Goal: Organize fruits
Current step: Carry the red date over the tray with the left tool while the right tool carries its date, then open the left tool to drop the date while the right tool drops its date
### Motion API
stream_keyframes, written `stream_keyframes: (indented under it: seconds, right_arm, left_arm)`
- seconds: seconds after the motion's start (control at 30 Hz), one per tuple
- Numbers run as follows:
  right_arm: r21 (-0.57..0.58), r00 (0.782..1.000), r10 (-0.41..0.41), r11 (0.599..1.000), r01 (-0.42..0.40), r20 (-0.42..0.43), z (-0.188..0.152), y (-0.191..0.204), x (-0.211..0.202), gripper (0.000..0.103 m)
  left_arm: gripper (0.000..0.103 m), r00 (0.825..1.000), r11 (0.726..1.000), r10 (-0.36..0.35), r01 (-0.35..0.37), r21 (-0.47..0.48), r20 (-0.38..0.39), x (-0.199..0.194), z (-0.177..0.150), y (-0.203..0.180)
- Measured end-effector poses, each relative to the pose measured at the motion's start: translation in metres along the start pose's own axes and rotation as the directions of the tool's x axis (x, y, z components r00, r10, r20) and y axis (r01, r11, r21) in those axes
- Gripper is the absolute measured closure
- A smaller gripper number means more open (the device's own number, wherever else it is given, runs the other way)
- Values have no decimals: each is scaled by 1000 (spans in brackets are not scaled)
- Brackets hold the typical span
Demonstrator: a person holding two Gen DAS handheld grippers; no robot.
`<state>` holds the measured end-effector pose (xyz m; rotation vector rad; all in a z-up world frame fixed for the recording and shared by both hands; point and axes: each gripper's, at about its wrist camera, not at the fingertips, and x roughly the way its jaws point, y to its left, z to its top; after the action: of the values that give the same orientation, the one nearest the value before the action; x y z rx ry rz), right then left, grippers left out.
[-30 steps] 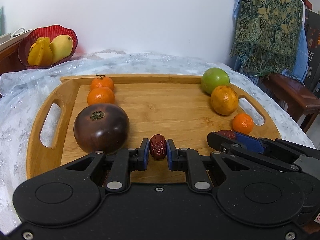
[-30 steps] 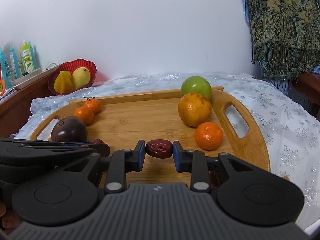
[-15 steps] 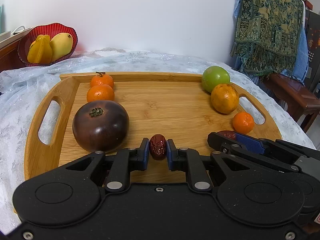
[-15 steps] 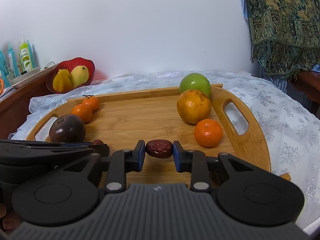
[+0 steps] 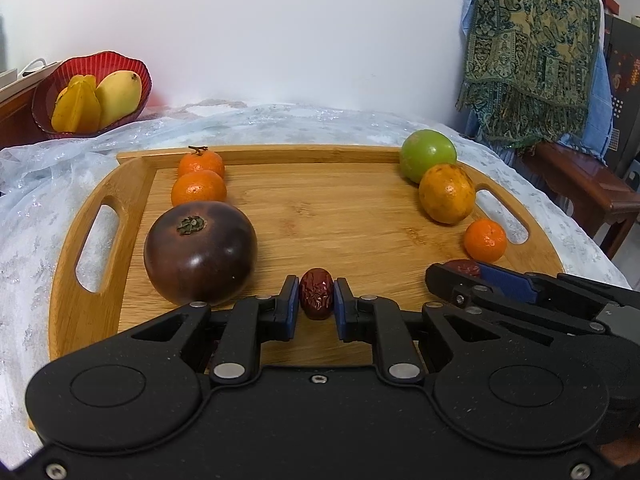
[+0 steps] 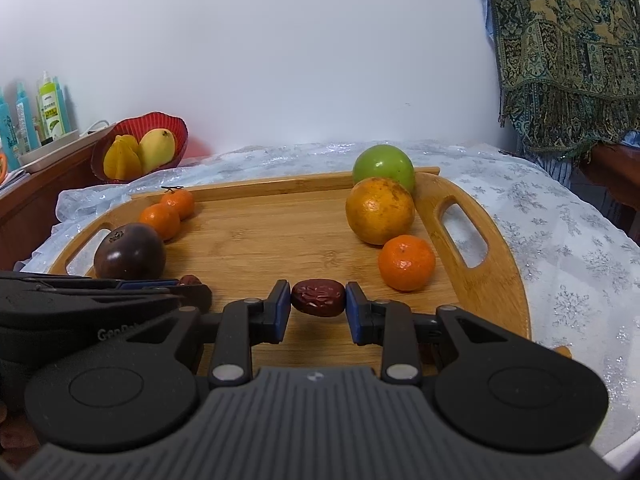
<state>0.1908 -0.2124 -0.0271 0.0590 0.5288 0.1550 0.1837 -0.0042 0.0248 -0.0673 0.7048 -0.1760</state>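
Left gripper (image 5: 316,296) clenched on a red date (image 5: 317,293), right gripper (image 6: 318,305) on another date (image 6: 318,297), both over wooden tray (image 5: 132,184). Ahead: tangerines (image 5: 199,193), dark tomato (image 5: 200,253), orange (image 6: 379,210), green fruit (image 6: 384,165). Far left: red bowl (image 6: 176,124) holding mango (image 6: 157,150).

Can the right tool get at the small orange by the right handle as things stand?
Probably not yet: the right tool is shut on a red date. The small orange sits close ahead to its right, unblocked, once the date is released.

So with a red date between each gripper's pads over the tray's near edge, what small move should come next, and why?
Probably lower both and let go: the left gripper is shut on its red date, the right gripper on the other red date, each ending a fruit row on the wooden tray.
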Motion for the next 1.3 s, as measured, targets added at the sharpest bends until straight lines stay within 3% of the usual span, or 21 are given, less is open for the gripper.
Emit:
stream_keyframes:
  seconds: [1.3]
  right_arm:
    - [-10, 1000, -11, 1000, 11, -5, -5, 1, 1, 65]
  left_arm:
    - [85, 1000, 999, -10, 9, 31, 17, -7, -8, -1]
